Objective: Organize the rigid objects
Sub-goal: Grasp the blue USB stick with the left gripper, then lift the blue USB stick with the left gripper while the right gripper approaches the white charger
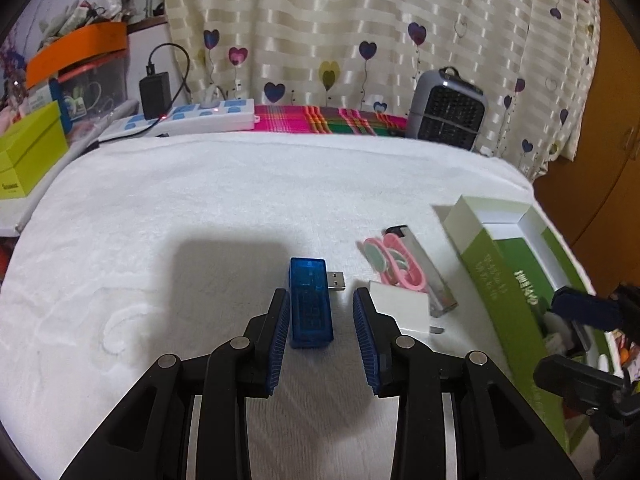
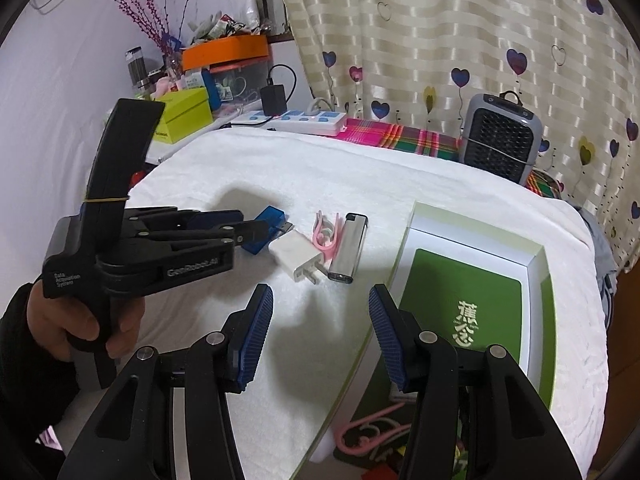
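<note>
A translucent blue USB tester (image 1: 308,312) lies on the white towel (image 1: 200,240) between the fingers of my left gripper (image 1: 320,294), which is open; the tester sits against the left pad and clear of the right one. To its right lie a white charger plug (image 1: 400,308), a pink clip (image 1: 394,264) and a silver lighter (image 1: 428,276). My right gripper (image 2: 320,292) is open and empty above the near left wall of the open green box (image 2: 468,296). In the right wrist view the left gripper (image 2: 256,232) covers part of the tester (image 2: 272,216), beside the plug (image 2: 296,258), clip (image 2: 326,236) and lighter (image 2: 350,246).
A pink item (image 2: 368,428) lies in the box's near end. At the back stand a power strip (image 1: 192,116) with a black adapter, a grey fan heater (image 1: 448,110) and a plaid cloth (image 1: 328,120). A lime box (image 1: 28,152) and an orange tub (image 1: 76,52) sit at the left. A hand (image 2: 80,320) holds the left gripper.
</note>
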Motion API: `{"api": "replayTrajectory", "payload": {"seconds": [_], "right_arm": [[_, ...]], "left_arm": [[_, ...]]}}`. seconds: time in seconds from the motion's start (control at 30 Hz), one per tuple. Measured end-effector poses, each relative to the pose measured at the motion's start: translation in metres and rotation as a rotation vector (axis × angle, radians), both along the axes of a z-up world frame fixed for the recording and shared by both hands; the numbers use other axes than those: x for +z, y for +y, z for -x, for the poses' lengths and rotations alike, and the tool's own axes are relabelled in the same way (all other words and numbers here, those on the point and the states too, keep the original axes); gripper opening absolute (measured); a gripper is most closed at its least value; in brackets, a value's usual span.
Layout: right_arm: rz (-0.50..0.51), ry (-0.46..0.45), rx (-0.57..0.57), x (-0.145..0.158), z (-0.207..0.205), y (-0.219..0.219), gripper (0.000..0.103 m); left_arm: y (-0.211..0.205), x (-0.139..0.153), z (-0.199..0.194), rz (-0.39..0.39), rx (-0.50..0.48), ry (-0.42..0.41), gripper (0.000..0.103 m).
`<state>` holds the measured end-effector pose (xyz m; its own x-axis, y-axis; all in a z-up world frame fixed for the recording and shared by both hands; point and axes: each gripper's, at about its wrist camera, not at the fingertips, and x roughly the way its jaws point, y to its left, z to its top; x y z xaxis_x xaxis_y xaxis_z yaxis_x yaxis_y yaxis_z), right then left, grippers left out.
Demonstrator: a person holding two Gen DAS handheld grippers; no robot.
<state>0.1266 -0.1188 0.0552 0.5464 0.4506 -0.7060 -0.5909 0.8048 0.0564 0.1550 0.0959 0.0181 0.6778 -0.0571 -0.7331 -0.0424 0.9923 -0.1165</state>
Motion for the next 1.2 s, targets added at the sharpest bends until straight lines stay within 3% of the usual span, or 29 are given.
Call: {"api": "replayTrajectory", "payload": {"seconds": [0.07,0.17,0.37,0.77,1.03,1.2], "right_arm": [[0.009,0.000,0.006,-0.001,-0.003,0.004,0.051],[0.030,-0.002,0.019,-0.002,-0.009,0.011,0.051],[0.080,0.011,0.078,-0.010,-0.023,0.034,0.051],[0.238,0.086,0.163,-0.041,-0.051,0.074,0.051],[0.223,0.109,0.267,-0.040,-0.037,0.089,0.051],[0.237,0.094,0.215,-0.043,-0.046,0.092,0.051]], "left_arm": [[-0.002,-0.008,-0.004,-0.015,-0.007,0.030,0.031],[0.002,-0.009,-0.001,-0.017,0.004,0.038,0.021],[0.016,-0.008,0.012,0.015,0.019,0.021,0.021],[0.024,-0.005,0.022,0.003,0.030,0.042,0.021],[0.028,-0.001,0.026,0.008,0.034,0.032,0.021],[0.031,-0.005,0.024,0.016,0.038,0.043,0.021]]}}
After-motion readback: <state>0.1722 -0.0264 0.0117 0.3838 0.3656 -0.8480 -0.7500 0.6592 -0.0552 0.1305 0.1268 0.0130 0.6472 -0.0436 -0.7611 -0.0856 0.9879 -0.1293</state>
